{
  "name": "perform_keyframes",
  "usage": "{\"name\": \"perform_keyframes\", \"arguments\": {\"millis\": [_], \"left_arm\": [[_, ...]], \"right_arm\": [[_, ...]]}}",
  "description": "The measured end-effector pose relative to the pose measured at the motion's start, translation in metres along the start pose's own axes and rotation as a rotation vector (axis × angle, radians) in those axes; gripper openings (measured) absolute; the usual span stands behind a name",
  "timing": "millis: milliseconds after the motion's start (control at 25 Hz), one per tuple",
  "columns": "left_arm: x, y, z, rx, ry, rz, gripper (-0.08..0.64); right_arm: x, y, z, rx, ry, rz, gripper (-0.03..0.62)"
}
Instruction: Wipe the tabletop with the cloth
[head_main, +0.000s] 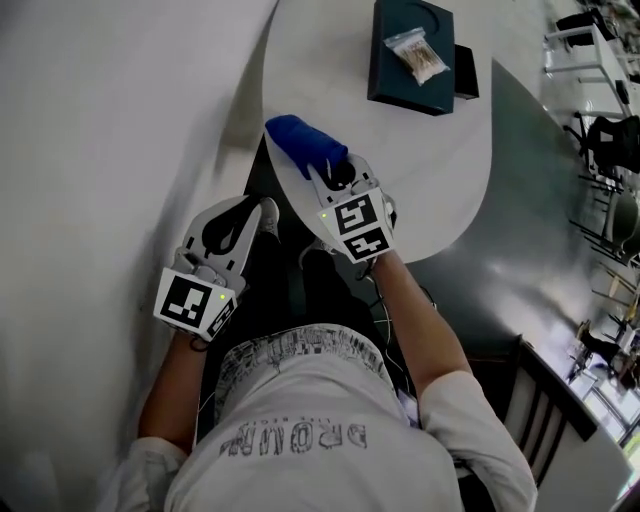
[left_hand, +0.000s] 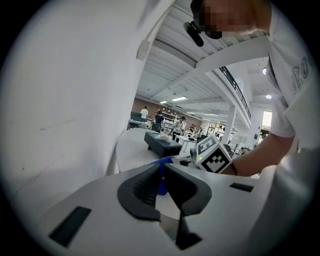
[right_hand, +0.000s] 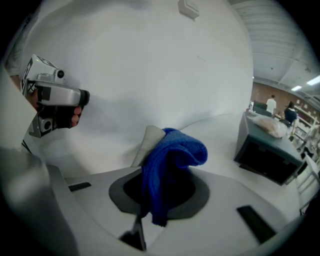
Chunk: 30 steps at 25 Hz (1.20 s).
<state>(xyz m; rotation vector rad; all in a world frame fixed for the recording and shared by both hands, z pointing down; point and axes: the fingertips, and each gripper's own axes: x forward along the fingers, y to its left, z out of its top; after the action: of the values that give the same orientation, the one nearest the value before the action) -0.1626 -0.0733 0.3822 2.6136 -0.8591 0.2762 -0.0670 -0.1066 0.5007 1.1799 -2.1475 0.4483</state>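
Closest to the lens is the person's white printed T-shirt, with both forearms reaching forward from it. Fingers of the right gripper are clamped on the bunched, deep-blue terry cloth, which sits at the near left edge of the rounded white table; whether it presses on the surface I cannot tell. Wiping looks to be at its start. Next, the cloth needs pressing flat and sweeping across the bare top, stopping short of the dark teal box at the far side. Off the table and lower, the left gripper points toward its edge, fingers together and empty.
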Motion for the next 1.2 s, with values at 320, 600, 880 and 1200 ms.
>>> {"name": "perform_keyframes", "arguments": {"millis": [320, 600, 880, 1200], "left_arm": [[-0.023, 0.015, -0.011, -0.019, 0.007, 0.04, 0.04], [-0.022, 0.014, -0.012, -0.018, 0.013, 0.036, 0.04], [-0.006, -0.005, -0.004, 0.017, 0.026, -0.012, 0.04], [0.029, -0.035, -0.006, 0.054, 0.062, -0.084, 0.04]], "right_arm": [[0.042, 0.027, -0.024, -0.006, 0.091, 0.048, 0.068], [0.045, 0.03, -0.024, -0.051, 0.108, 0.069, 0.069], [0.036, 0.027, -0.027, -0.033, 0.096, 0.063, 0.069], [0.011, -0.008, -0.057, 0.028, 0.093, 0.017, 0.069]]}}
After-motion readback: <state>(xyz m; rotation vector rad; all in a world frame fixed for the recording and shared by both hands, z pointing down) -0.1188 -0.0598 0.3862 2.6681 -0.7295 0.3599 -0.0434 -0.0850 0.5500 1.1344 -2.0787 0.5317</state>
